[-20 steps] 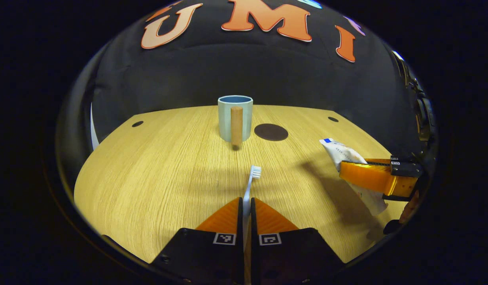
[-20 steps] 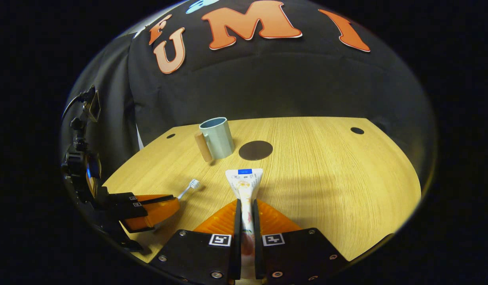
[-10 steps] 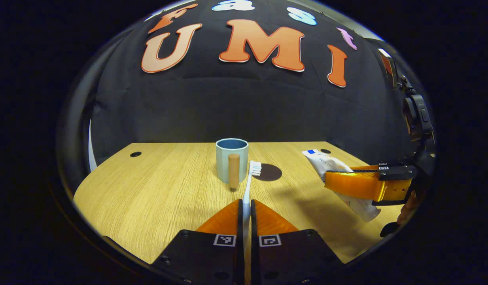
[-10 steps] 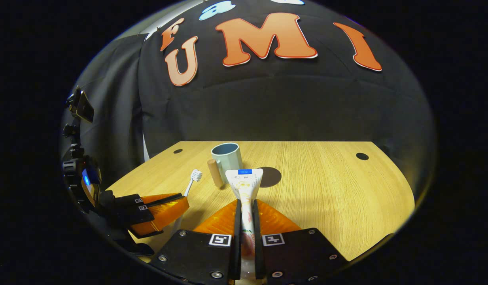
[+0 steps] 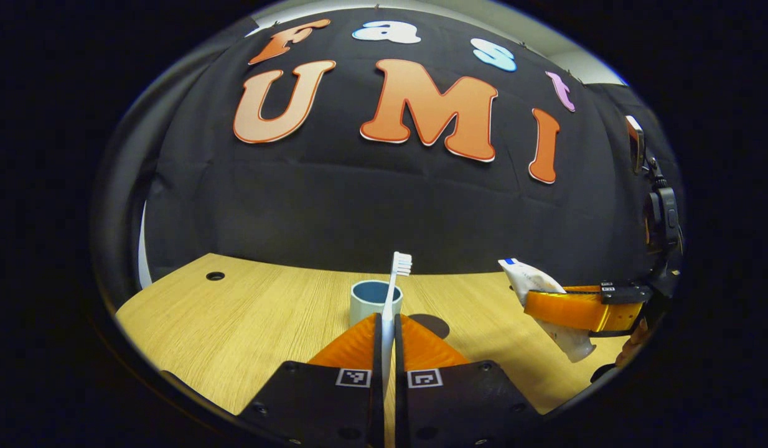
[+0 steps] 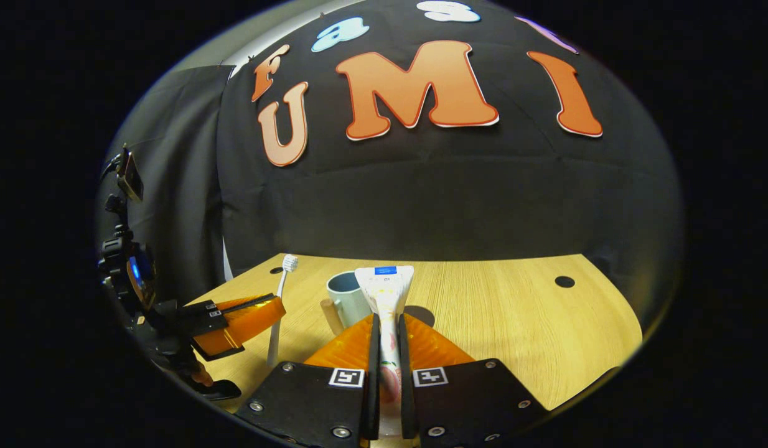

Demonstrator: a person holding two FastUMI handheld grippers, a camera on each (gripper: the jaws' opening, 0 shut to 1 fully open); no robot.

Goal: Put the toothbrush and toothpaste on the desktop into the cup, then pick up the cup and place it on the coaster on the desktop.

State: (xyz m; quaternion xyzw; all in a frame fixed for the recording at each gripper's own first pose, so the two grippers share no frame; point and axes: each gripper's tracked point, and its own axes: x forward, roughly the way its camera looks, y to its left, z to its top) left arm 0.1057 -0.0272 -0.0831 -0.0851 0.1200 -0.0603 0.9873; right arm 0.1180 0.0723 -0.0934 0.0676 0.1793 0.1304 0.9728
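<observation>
My left gripper (image 5: 388, 323) is shut on a white toothbrush (image 5: 394, 287) that points up and away, bristles high above the table. Just beyond its fingertips stands the pale blue cup (image 5: 371, 298) with a wooden handle. In the right gripper view my right gripper (image 6: 387, 322) is shut on the white toothpaste tube (image 6: 385, 287), flat end up. The cup (image 6: 346, 298) stands just left of the tube, and the dark round coaster (image 6: 422, 315) lies behind it on the table. The left gripper (image 6: 269, 308) with the toothbrush (image 6: 280, 292) shows at the left there. The right gripper (image 5: 533, 303) holds the tube (image 5: 532, 281) at the right of the left gripper view.
The wooden table (image 6: 515, 323) has small round holes near its corners (image 6: 564, 281) (image 5: 215, 275). The coaster (image 5: 437, 325) peeks out right of the left gripper's fingers. The black cloth wall rises behind the table's far edge.
Both grippers have lifted and tilted up with their loads. The toothbrush and tube have risen off the table, and the cup now sits low, close to both sets of fingertips.
</observation>
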